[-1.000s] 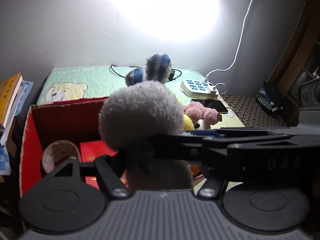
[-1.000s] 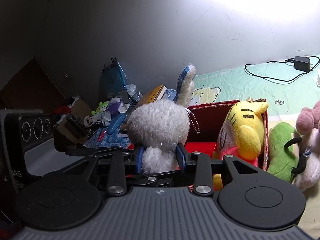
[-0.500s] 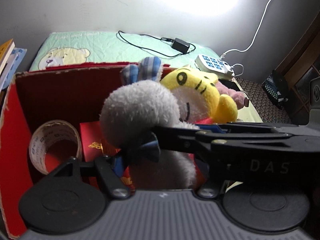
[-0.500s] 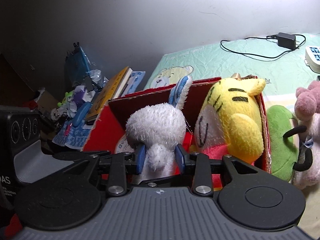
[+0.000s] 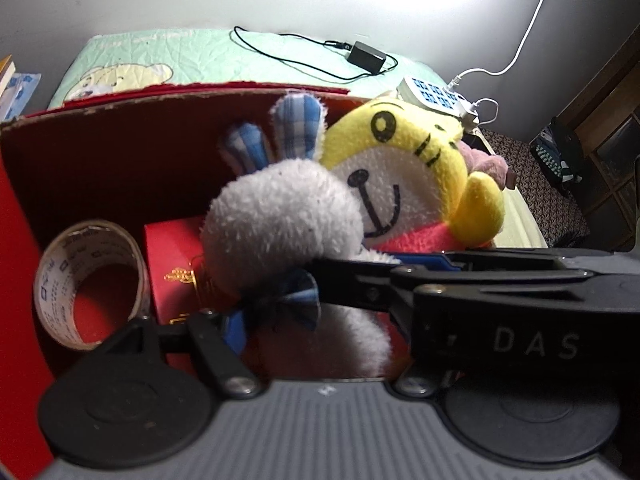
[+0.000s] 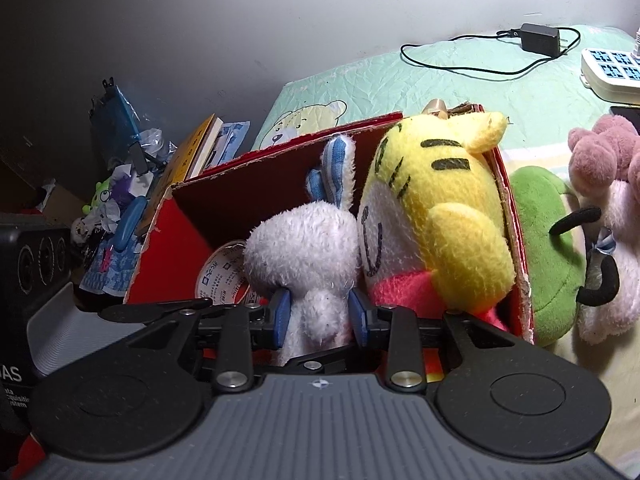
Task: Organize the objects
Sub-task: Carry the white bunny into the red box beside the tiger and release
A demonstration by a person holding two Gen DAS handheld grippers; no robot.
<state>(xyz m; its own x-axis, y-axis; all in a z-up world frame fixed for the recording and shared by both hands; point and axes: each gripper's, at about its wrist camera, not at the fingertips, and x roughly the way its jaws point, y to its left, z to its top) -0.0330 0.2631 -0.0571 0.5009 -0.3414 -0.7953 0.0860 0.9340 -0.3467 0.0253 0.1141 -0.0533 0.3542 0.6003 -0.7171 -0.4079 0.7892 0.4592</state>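
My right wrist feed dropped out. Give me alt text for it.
The right gripper clamps a white plush rabbit low inside the red cardboard box, pressed against a yellow tiger plush. A tape roll lies behind it; green and pink plush toys sit outside, right.

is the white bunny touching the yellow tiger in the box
Touching. The right wrist view shows the bunny's head pressed against the tiger's face, with no gap between them.
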